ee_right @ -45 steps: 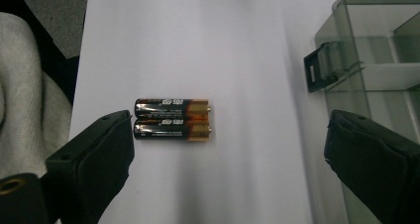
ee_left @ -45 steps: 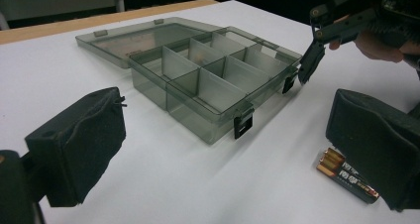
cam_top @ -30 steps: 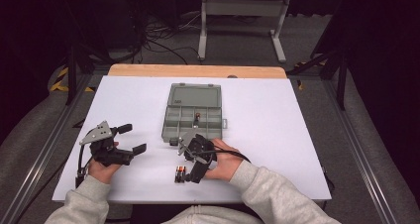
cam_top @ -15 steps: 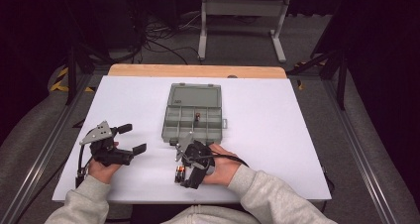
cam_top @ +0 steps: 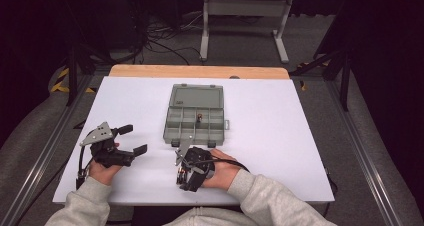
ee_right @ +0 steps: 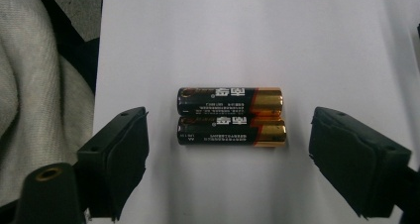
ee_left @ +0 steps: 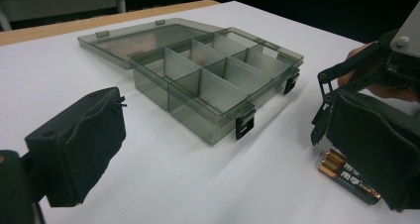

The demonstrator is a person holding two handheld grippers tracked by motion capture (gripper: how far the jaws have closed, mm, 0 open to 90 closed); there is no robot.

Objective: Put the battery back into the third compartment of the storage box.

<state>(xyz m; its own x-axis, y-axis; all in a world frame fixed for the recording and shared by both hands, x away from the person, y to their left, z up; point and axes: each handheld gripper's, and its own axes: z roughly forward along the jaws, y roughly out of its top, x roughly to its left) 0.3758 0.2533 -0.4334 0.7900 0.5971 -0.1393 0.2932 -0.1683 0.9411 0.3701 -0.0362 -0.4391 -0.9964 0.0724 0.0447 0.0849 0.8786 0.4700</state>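
Hovering over the near edge of the white table, the right gripper points down at two batteries that lie side by side, touching along their length. Their long axis runs straight across the gap from one jaw to the other, so the pads would meet the ends rather than the sides; a turn of the wrist looks needed, I judge, to pinch one across its body. The jaws have just been closing but are spread wider than the batteries, with nothing pressed between them. The right hand is far nearer; the left gripper rests well apart at the table's left, jaws spread and empty. One grey box with its lid laid open sits just beyond, one small item in a compartment. Count: two batteries, one box, two grippers.
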